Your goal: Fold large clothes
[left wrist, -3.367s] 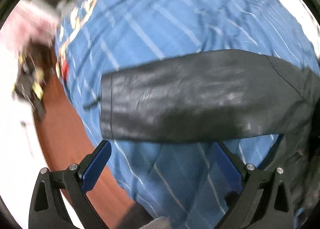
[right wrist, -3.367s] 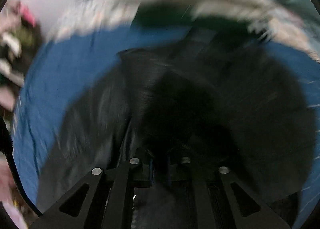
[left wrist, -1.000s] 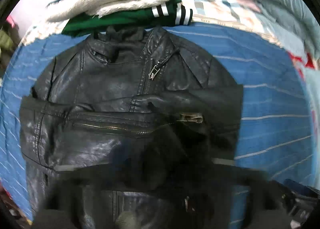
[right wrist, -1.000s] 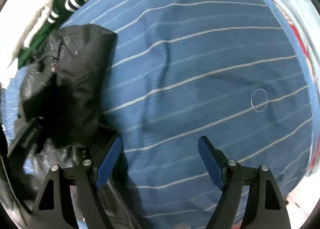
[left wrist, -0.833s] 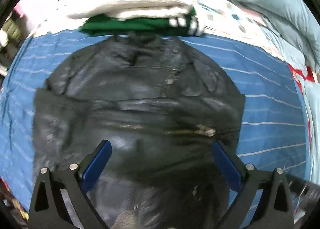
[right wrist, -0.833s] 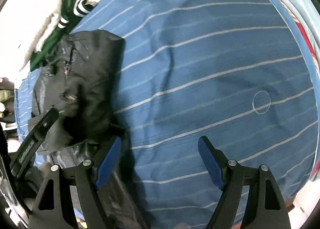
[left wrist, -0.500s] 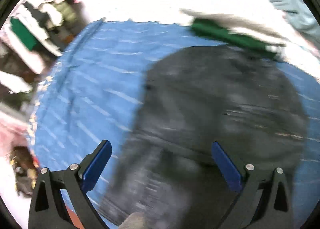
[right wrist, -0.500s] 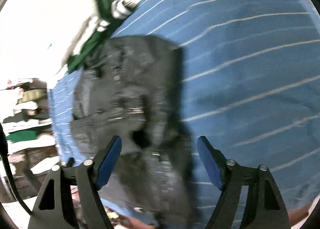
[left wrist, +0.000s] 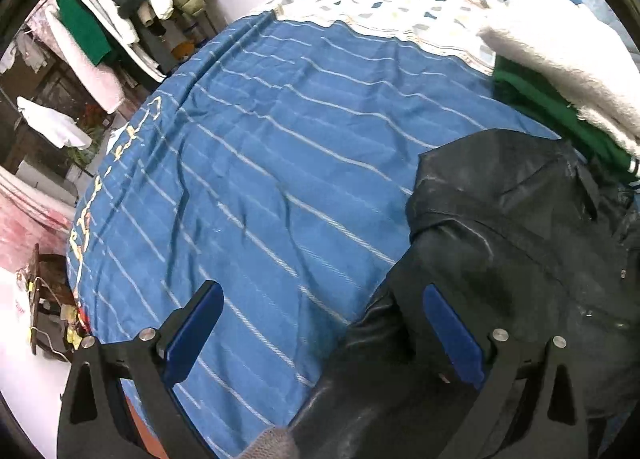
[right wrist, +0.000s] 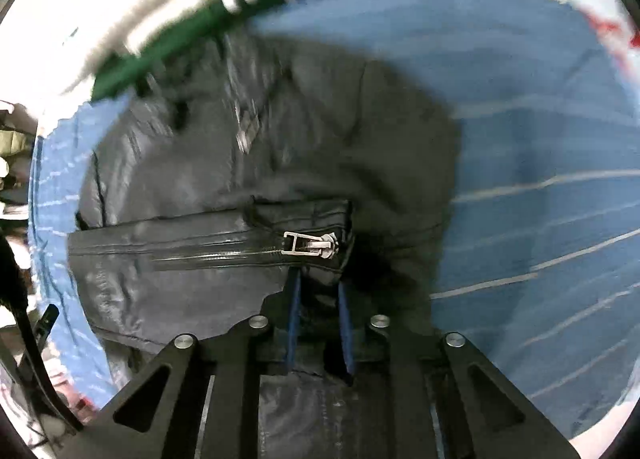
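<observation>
The right gripper sits low in the centre of its frame with its 2 blue pads drawn close together, only a narrow gap between them, pinching the zippered cuff end of the black leather jacket's sleeve. A silver zipper pull lies just above the fingertips. The black leather jacket fills the middle and left of that view, spread on the blue striped bedsheet, with a green garment blurred at the upper left beyond its collar.

The left gripper is wide open and holds nothing. Its left pad hovers over bare bedsheet at the lower left, while its right pad is over the jacket's edge at the lower right; whether it touches the leather cannot be told. The green garment and a white fleecy item stacked on it lie at the upper right, touching the jacket's collar end. Hanging clothes fill the upper left.

Compared with 0.5 s ago, the right gripper has gone from wide open above the jacket to nearly closed on the sleeve. The left gripper's spread is unchanged, but its view has swung further left, so the jacket now occupies only the right part of the frame instead of the centre.
</observation>
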